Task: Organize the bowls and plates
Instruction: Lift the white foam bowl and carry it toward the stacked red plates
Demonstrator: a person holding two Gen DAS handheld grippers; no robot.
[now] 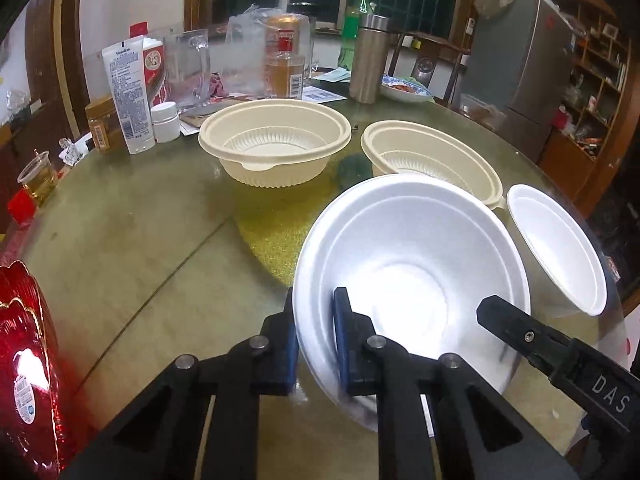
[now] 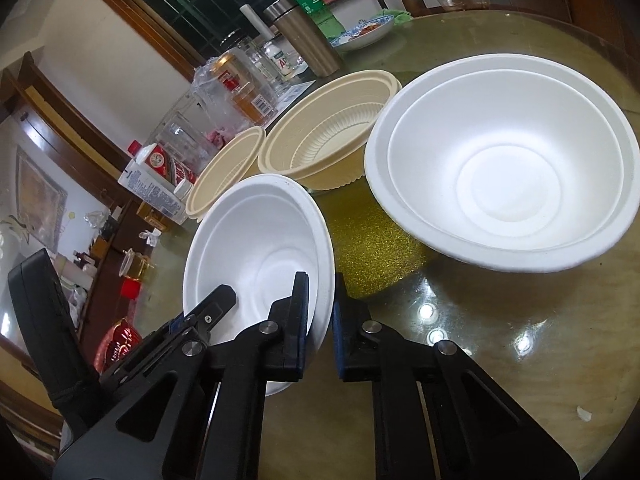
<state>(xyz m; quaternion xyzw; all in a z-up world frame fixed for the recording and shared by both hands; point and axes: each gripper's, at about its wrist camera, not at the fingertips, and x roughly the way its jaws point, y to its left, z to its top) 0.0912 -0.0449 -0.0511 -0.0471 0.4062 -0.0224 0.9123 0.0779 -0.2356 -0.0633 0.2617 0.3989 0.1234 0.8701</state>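
A white foam bowl (image 1: pixel 412 264) sits tilted on the glass table (image 1: pixel 160 240). My left gripper (image 1: pixel 316 300) is shut on its left rim, with one blue pad inside the bowl and one outside. My right gripper (image 2: pixel 320 284) is shut on the opposite rim of the same bowl (image 2: pixel 256 240), and one of its fingers (image 1: pixel 504 316) shows in the left wrist view. A second white foam bowl (image 2: pixel 504 160) stands to the right. Two cream ribbed plastic bowls (image 1: pixel 276 144) (image 1: pixel 432 160) sit behind.
The far side of the table is crowded: a steel flask (image 1: pixel 370 60), a liquor bottle (image 1: pixel 284 68), a white tube (image 1: pixel 128 96), a small jar (image 1: pixel 166 120) and a blue patterned dish (image 1: pixel 404 88). A cup of tea (image 1: pixel 38 178) and a red package (image 1: pixel 24 360) are at the left.
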